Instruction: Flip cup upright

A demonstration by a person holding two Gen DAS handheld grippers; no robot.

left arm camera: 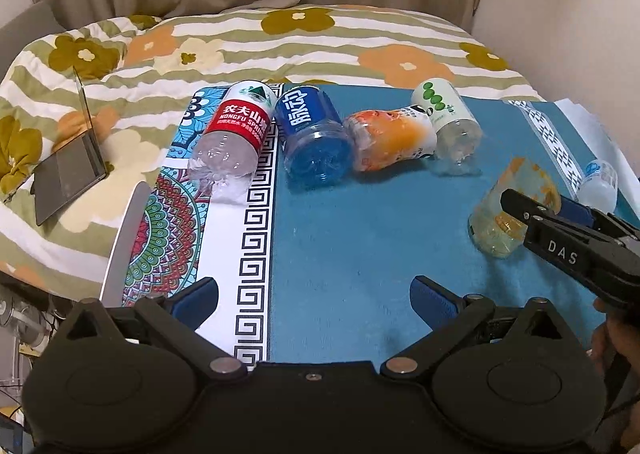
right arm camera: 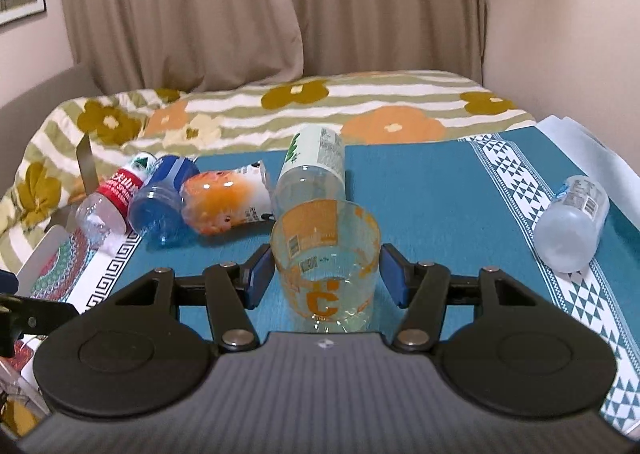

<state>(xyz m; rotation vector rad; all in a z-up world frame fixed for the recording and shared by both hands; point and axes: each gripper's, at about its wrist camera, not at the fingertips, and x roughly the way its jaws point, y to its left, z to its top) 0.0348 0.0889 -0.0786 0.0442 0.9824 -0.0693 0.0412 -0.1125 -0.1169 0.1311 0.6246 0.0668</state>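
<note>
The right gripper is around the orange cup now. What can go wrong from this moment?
1. The right gripper is open, its pads beside the orange cup with small gaps; the thin clear plastic may slip or dent on closing.
2. The green bottle lies just behind the cup; a flip may knock it and set it rolling.

Clear plastic cup (right arm camera: 325, 262) with orange print, lying tilted on its side on blue cloth, between the open pads of the right gripper (right arm camera: 325, 274), touching neither; open rim facing away, base toward the camera
</note>
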